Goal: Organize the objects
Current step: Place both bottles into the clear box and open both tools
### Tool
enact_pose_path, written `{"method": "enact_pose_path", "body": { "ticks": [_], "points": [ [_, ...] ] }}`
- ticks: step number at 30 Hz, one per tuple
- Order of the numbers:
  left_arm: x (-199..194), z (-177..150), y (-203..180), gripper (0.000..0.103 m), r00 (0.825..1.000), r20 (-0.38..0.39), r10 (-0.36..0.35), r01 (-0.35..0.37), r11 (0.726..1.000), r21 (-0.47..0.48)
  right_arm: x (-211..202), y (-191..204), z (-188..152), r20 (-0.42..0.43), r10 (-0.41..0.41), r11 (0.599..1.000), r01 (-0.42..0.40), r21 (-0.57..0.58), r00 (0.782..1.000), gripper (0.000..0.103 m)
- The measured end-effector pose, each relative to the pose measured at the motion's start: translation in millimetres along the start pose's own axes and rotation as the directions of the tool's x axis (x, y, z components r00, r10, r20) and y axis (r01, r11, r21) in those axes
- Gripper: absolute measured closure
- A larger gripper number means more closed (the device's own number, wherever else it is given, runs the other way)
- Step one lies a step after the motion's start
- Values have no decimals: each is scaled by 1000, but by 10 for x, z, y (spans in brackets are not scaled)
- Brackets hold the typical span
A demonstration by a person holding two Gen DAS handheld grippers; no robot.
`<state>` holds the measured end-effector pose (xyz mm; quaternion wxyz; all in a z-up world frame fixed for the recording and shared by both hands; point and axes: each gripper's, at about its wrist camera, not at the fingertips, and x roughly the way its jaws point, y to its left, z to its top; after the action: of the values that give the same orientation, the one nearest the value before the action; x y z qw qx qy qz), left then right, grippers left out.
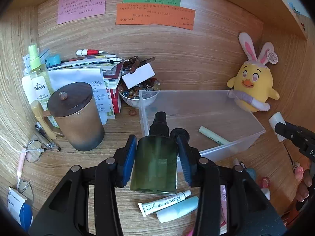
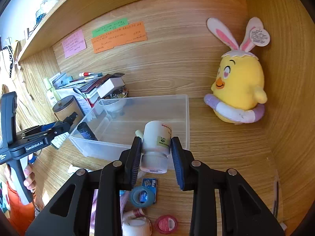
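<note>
My left gripper (image 1: 157,149) is shut on a dark green spray bottle (image 1: 155,163), held upright above the desk just in front of the clear plastic bin (image 1: 196,93). A pale green stick (image 1: 213,136) lies in the bin, and a dark tube (image 2: 86,131) leans in its near left corner. My right gripper (image 2: 156,147) is shut on a white pill bottle (image 2: 156,137), held cap towards me over the bin's (image 2: 177,98) front wall. The left wrist view shows the right gripper (image 1: 283,127) at the right edge. The right wrist view shows the left gripper (image 2: 59,126) at the left.
A yellow plush chick (image 2: 240,90) sits right of the bin. A lidded brown mug (image 1: 76,116), a bowl of beads (image 1: 137,94), stacked papers and a yellow-green spray bottle (image 1: 37,72) crowd the left. Tubes (image 1: 163,202), a tape roll (image 2: 141,195) and a red tin (image 2: 166,224) lie at the front.
</note>
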<state>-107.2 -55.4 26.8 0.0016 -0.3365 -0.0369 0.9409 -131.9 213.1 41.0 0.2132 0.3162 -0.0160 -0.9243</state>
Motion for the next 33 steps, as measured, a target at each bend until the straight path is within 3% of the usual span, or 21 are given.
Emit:
{"method": "enact_pose_path", "body": {
  "ticks": [14, 19, 29, 33],
  "points": [
    [338, 201, -187, 62, 998, -41, -54, 55, 998, 24, 560, -73, 118, -107, 35, 999, -35, 7, 994, 75],
    [460, 229, -258, 62, 991, -83, -104, 106, 994, 22, 720, -59, 155, -140, 28, 999, -30, -11, 990, 75],
    [611, 174, -328, 62, 987, -128, -100, 105, 994, 31, 982, 64, 153, -199, 16, 998, -28, -59, 980, 75],
    [581, 162, -307, 57, 986, -134, -102, 107, 994, 29, 985, 81, 149, -205, 18, 997, -32, -65, 979, 75]
  ]
}}
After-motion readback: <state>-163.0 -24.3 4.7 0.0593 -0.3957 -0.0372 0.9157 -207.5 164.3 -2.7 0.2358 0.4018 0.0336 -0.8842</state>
